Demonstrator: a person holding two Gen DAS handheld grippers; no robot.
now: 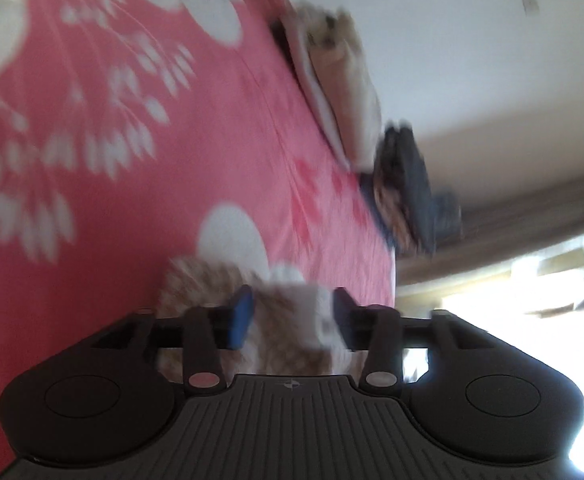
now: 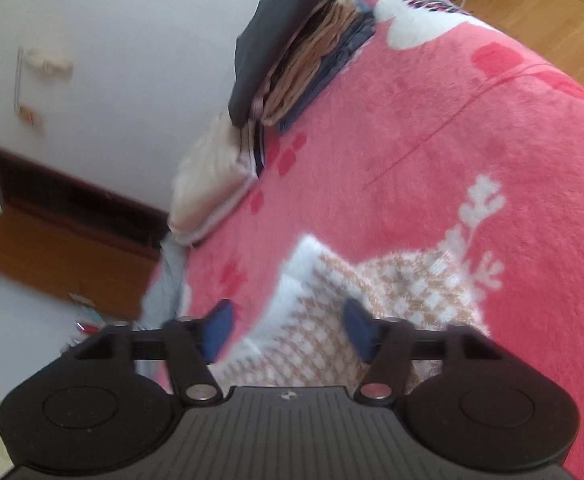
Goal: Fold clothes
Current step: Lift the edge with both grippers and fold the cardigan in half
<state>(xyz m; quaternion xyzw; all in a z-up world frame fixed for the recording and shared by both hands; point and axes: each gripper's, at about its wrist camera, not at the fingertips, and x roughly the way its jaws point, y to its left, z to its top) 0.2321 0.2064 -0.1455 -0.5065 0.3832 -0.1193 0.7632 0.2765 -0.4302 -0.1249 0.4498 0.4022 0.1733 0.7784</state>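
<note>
My orange-and-white checked woven garment lies on the pink fleece flowered blanket; a stack of folded fabric clothes sits behind it.

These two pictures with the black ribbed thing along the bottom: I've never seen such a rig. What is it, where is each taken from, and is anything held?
No robot here: a person carries a two-finger tool in each hand, each with a fisheye camera looking along its blue-padded fingers. One picture comes from the left tool, the other from the right tool. Both look down, tilted, at a bed under a pink blanket with white patterns. A tan-and-white checked garment lies on it, passing between both tools' fingers, but the jaws stand open with visible gaps, so neither grips it. By the wall sits a stack of folded clothes and a pale folded pile.
</note>
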